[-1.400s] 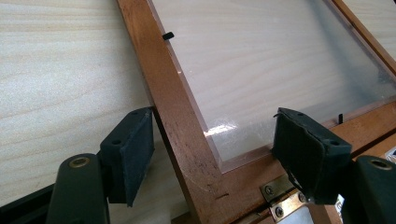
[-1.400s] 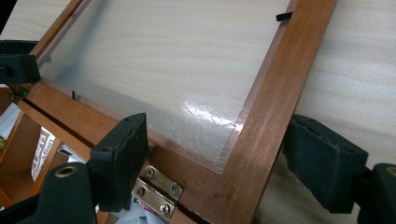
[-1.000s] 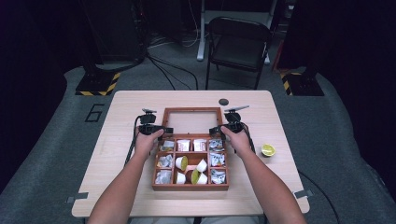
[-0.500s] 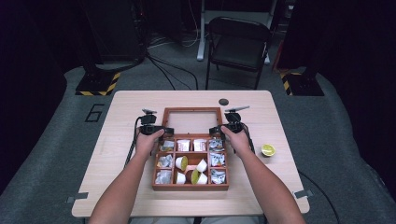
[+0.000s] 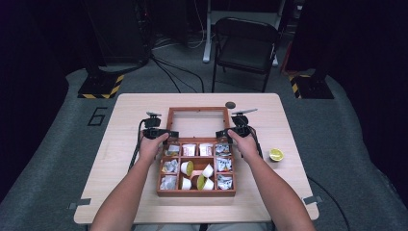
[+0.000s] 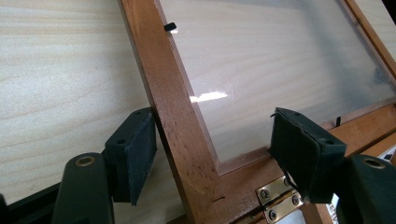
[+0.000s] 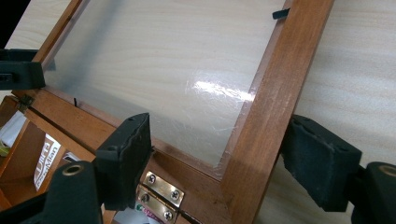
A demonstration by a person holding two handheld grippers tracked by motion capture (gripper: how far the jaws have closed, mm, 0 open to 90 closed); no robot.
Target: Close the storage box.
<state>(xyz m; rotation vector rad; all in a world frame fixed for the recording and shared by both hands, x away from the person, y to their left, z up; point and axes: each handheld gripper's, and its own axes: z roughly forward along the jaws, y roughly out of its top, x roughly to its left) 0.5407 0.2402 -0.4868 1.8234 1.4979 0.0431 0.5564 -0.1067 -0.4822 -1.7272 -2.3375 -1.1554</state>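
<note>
Straddling the lid frame's side rails, both jaws gape.

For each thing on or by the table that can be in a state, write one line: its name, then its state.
wooden box: open, compartments filled
lid: swung back, lying flat on the table
left gripper: open, jaws have been closing, astride the lid's side rail
right gripper: open, jaws have been closing, astride the opposite side rail
lime: cut in half
chair: unfolded, unoccupied
</note>
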